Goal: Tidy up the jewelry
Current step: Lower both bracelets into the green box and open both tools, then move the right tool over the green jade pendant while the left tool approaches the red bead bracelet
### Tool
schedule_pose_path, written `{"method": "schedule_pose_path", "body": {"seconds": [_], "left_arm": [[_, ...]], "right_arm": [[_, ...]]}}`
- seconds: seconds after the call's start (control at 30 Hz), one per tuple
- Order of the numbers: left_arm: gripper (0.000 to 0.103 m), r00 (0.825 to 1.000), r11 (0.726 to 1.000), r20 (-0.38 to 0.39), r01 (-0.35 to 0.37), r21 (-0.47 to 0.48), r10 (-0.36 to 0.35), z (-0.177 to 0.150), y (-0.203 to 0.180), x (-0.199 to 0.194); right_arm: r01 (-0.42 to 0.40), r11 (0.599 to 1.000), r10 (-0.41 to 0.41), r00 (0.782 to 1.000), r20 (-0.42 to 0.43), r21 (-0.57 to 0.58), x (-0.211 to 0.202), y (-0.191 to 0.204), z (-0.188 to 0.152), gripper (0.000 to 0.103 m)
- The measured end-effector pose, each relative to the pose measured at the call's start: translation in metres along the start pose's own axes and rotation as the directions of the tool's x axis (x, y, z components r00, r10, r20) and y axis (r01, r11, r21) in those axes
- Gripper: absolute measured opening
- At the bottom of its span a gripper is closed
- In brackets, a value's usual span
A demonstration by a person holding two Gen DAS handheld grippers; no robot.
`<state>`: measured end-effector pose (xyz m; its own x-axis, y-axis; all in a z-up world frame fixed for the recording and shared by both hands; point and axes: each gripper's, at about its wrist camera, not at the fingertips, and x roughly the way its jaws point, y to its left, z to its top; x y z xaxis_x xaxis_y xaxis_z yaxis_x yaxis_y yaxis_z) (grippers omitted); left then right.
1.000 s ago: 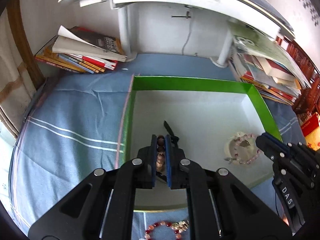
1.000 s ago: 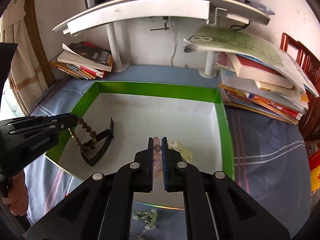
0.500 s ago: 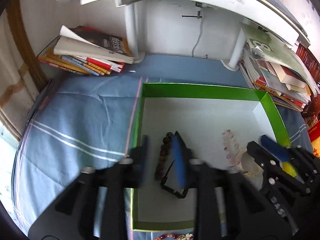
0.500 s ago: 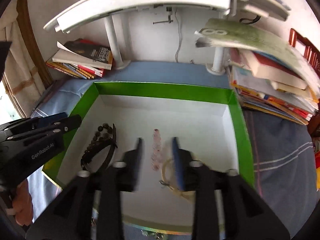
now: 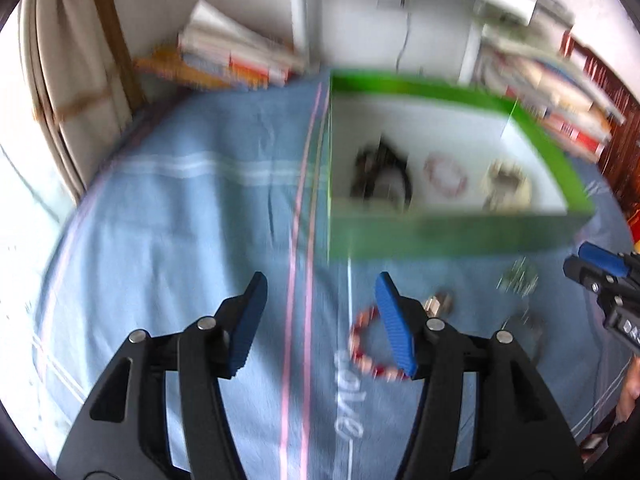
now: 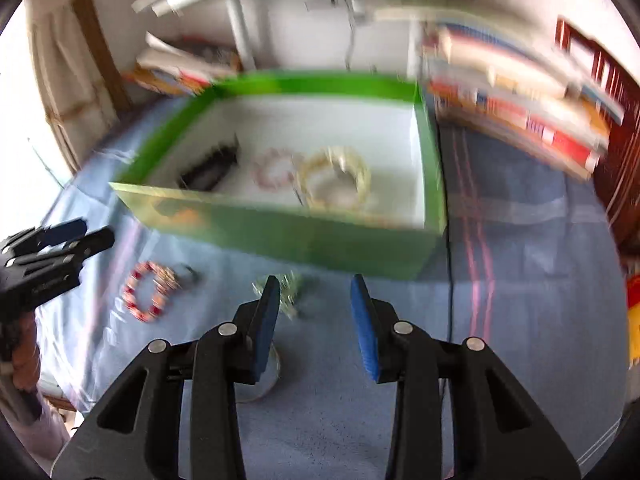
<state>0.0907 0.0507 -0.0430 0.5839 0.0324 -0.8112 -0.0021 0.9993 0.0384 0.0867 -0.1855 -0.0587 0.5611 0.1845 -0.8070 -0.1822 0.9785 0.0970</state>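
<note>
Landmark: the green-walled cardboard box with a white floor point(image 6: 304, 240) sits on the blue striped cloth of the table point(image 5: 192, 220); everything below is placed from this box.
Inside the box: a dark bead string with a black band point(image 6: 212, 168) lies at its left end, a pale pink bead bracelet point(image 6: 274, 168) in the middle, and a cream bead ring point(image 6: 336, 180) to the right of that. They look sorted side by side, apart, likely so that none tangles.
Left tool: the left tool point(image 5: 320, 316) hangs over the cloth in front of the box's near wall, its blue pads parted and opening wider, nothing between them.
Left target: the red and pink bead bracelet with a gold charm point(image 5: 376, 344) lies on the cloth just in front of the box, partly behind the tool's right pad. The widening jaws look set to straddle it.
Right tool: the right tool point(image 6: 316, 320) hovers in front of the box's near wall too, pads apart and gripping nothing.
Right target: a small green and silver trinket point(image 6: 288, 288), too blurred to name, lies close before the box by the tool's left pad; a thin clear ring point(image 6: 260, 380) lies nearer the camera.
Step in hand: both tools empty and low, probably reaching for what remains outside the box.
</note>
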Motion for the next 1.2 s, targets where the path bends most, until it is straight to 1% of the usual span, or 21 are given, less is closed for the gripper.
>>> {"method": "schedule_pose_path", "body": {"seconds": [0.03, 0.1, 0.17, 0.23, 0.3, 0.33, 0.37, 0.4, 0.53, 0.6, 0.67, 0.7, 0.73, 0.8, 0.83, 0.9, 0.97, 1.1, 1.2], "left_arm": [[0.056, 1.000, 1.000, -0.022, 0.000, -0.006, 0.000, -0.004, 0.000, 0.006], [0.056, 0.998, 1.000, -0.066, -0.003, -0.021, 0.002, -0.013, 0.002, 0.016], [0.056, 0.997, 1.000, -0.075, 0.002, -0.022, -0.003, -0.019, 0.003, 0.016], [0.056, 0.997, 1.000, -0.073, 0.010, -0.009, -0.011, -0.023, 0.000, 0.014], [0.056, 0.998, 1.000, -0.068, 0.016, 0.006, -0.015, -0.027, -0.002, 0.011], [0.056, 0.997, 1.000, -0.069, 0.020, 0.015, -0.019, -0.028, -0.004, 0.010], [0.056, 0.997, 1.000, -0.070, 0.024, 0.021, -0.022, -0.030, -0.006, 0.010], [0.056, 0.997, 0.999, -0.072, 0.027, 0.025, -0.025, -0.031, -0.007, 0.010], [0.056, 0.995, 0.999, -0.089, 0.041, 0.032, -0.038, -0.034, -0.013, 0.014], [0.056, 0.994, 0.998, -0.097, 0.048, 0.031, -0.045, -0.035, -0.015, 0.017], [0.053, 0.993, 0.998, -0.101, 0.057, 0.030, -0.053, -0.037, -0.015, 0.017], [0.048, 0.993, 0.998, -0.103, 0.061, 0.031, -0.057, -0.038, -0.015, 0.018], [0.038, 0.992, 0.997, -0.107, 0.066, 0.030, -0.063, -0.038, -0.015, 0.019], [0.025, 0.991, 0.997, -0.110, 0.077, 0.028, -0.074, -0.040, -0.015, 0.020], [0.018, 0.990, 0.996, -0.110, 0.086, 0.028, -0.083, -0.040, -0.014, 0.020], [0.018, 0.984, 0.991, -0.119, 0.134, 0.018, -0.131, -0.041, -0.014, 0.018], [0.018, 0.979, 0.985, -0.122, 0.169, 0.024, -0.165, -0.043, -0.017, 0.016], [0.018, 0.982, 0.988, -0.121, 0.151, 0.042, -0.145, -0.045, -0.023, 0.016], [0.019, 0.982, 0.988, -0.120, 0.149, 0.041, -0.143, -0.045, -0.023, 0.016]], "right_arm": [[-0.018, 1.000, 0.018, 1.000, -0.019, 0.013, 0.008, 0.001, -0.001, 0.037], [-0.031, 0.999, 0.031, 0.999, -0.026, 0.013, 0.014, 0.005, -0.003, 0.037], [-0.048, 0.999, 0.048, 0.998, -0.031, 0.006, 0.019, 0.012, -0.003, 0.037], [-0.044, 0.999, 0.043, 0.998, -0.048, -0.015, 0.028, 0.020, -0.003, 0.037], [-0.023, 0.999, 0.021, 0.998, -0.063, -0.040, 0.032, 0.026, -0.005, 0.023], [-0.019, 0.999, 0.016, 0.997, -0.069, -0.043, 0.033, 0.026, -0.006, 0.013], [-0.020, 0.999, 0.017, 0.997, -0.072, -0.040, 0.033, 0.026, -0.007, 0.009], [-0.024, 0.999, 0.021, 0.997, -0.072, -0.035, 0.033, 0.025, -0.008, 0.008], [-0.003, 1.000, 0.002, 0.999, -0.044, -0.013, 0.023, 0.014, -0.011, 0.008], [0.023, 1.000, -0.022, 0.999, -0.027, 0.020, 0.015, 0.000, -0.012, 0.008], [0.057, 0.997, -0.057, 0.998, -0.020, 0.050, 0.009, -0.014, -0.013, 0.008], [0.079, 0.995, -0.077, 0.997, -0.025, 0.066, 0.007, -0.022, -0.015, 0.008], [0.094, 0.992, -0.091, 0.995, -0.032, 0.082, 0.007, -0.030, -0.018, 0.008], [0.109, 0.989, -0.104, 0.993, -0.053, 0.103, 0.009, -0.040, -0.023, 0.008], [0.110, 0.988, -0.104, 0.993, -0.056, 0.110, 0.010, -0.043, -0.025, 0.010], [0.106, 0.987, -0.099, 0.993, -0.067, 0.123, 0.010, -0.047, -0.031, 0.011], [0.106, 0.987, -0.098, 0.993, -0.068, 0.122, 0.010, -0.049, -0.034, 0.016], [0.106, 0.988, -0.100, 0.993, -0.057, 0.111, 0.009, -0.048, -0.034, 0.024], [0.108, 0.988, -0.102, 0.993, -0.056, 0.107, 0.012, -0.045, -0.032, 0.025]]}}
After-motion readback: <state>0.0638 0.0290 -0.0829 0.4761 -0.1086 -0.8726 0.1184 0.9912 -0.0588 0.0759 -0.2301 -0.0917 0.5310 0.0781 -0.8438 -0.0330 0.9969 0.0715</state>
